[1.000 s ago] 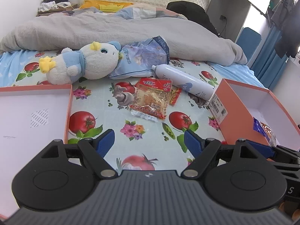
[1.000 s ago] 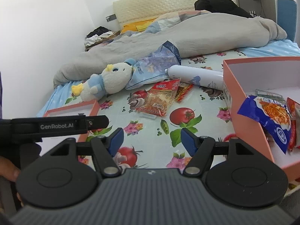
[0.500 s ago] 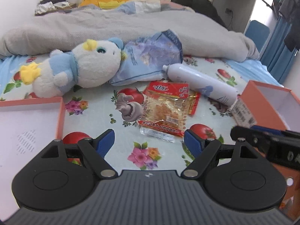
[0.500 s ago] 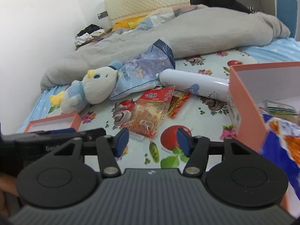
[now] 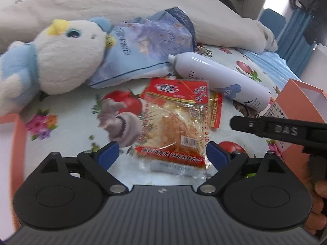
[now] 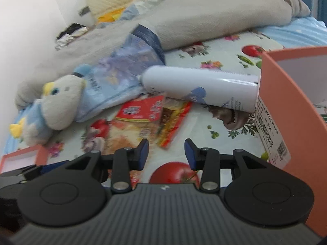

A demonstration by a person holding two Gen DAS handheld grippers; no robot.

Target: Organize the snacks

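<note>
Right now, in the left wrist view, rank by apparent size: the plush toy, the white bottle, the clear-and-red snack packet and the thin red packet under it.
1. plush toy
2. and 3. white bottle and clear-and-red snack packet: look alike, and the packet lies nearer the camera, so unranked
4. thin red packet, mostly hidden

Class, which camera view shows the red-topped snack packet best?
The left wrist view: the red-topped snack packet lies centred, sharp and almost whole, its near edge between the fingers of the left claw. The right wrist view shows it blurred, off-centre, its near end hidden behind a finger.
</note>
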